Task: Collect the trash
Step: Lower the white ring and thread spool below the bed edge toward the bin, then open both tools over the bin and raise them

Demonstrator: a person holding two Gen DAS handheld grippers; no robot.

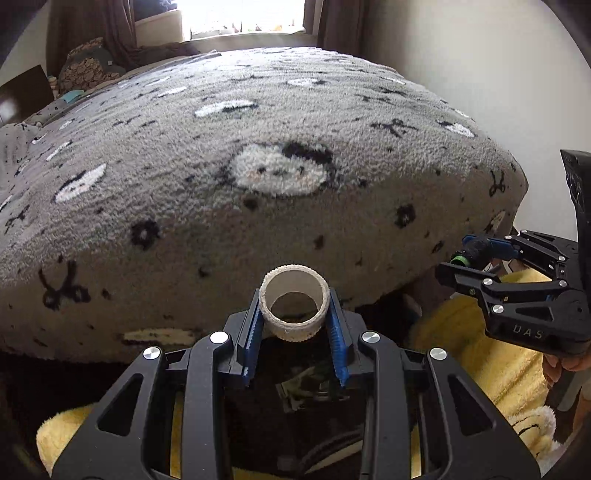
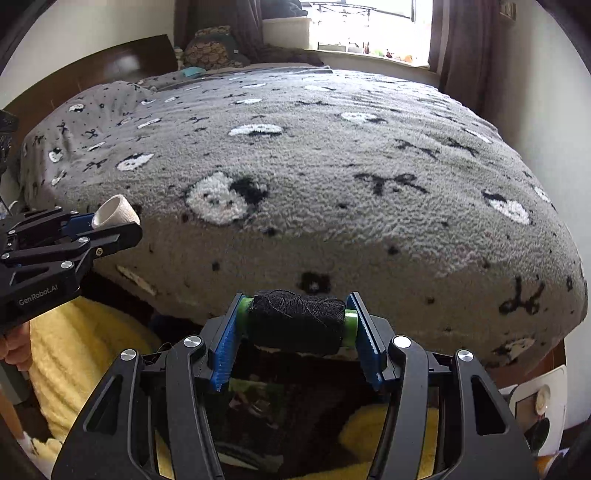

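Left wrist view. My left gripper (image 1: 294,314) sits at 6 o'clock, its blue serrated fingers (image 1: 252,325) clamped on either side of a white tape roll (image 1: 294,308). The roll is nearly used up, mostly a cardboard core, and its open bore faces the camera. Beyond it, filling the frame from 9 to 2 o'clock, lies the bed's grey fleece blanket (image 1: 258,129), patterned with white cat faces and black bows. At 3 o'clock my right gripper (image 1: 469,254) enters from the side, closed on a dark spool with a green end (image 1: 466,257). Below both grippers, from 7 to 4 o'clock, a yellow plush cloth (image 1: 491,354) surrounds a dark opening (image 1: 295,417); I cannot tell what that opening belongs to. A bright window (image 1: 240,16) stands at 12 o'clock, with dark curtains (image 1: 110,22) beside it.

Right wrist view. My right gripper (image 2: 295,321) is at 6 o'clock, its blue fingers (image 2: 225,350) pressed against the two green ends of a spool of black thread (image 2: 295,321), held crosswise. A loose strand runs over the winding. At 9 o'clock my left gripper (image 2: 110,221) carries the white tape roll (image 2: 115,212), tilted with its bore toward 10 o'clock. The blanket (image 2: 351,155) spreads from 9 to 3 o'clock, a dark wooden headboard (image 2: 110,62) at 10 o'clock. The yellow cloth (image 2: 81,347) shows at 8 o'clock, and a white appliance (image 2: 543,406) at 4 o'clock.
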